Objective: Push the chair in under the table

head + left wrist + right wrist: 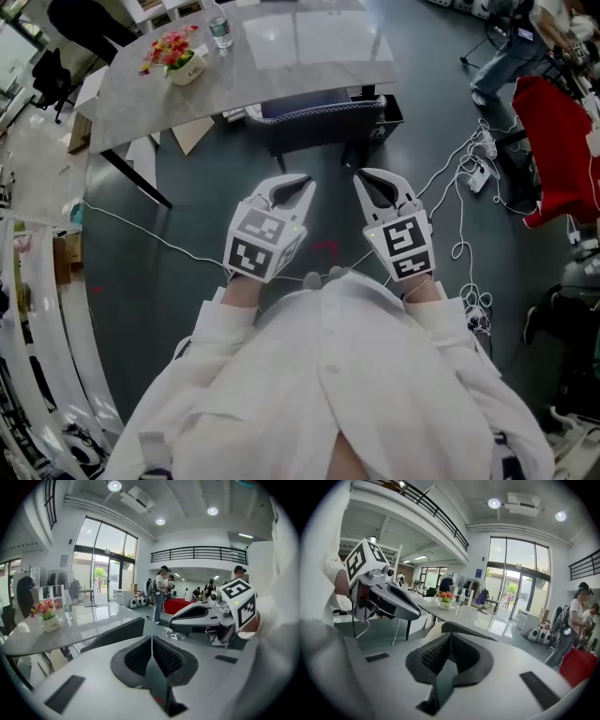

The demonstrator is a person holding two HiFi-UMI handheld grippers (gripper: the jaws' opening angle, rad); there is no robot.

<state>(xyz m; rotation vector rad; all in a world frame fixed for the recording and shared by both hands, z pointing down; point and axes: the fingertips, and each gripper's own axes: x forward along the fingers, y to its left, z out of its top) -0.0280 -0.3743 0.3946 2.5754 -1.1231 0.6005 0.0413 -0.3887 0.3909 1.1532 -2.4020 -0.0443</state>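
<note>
Chair (321, 118) is sitting tucked under the table (309, 47), ahead of both grippers and apart from them, so the push looks done. Left gripper (302, 186) and right gripper (364, 178) are hanging with jaws pressed together, gripping nothing.

Around me, tall glass windows (101, 559) and round ceiling lamps (114, 485) light the room brightly. Edges bend; corners go black.

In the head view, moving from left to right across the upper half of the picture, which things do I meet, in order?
Flower pot → water bottle → chair → red cloth
</note>
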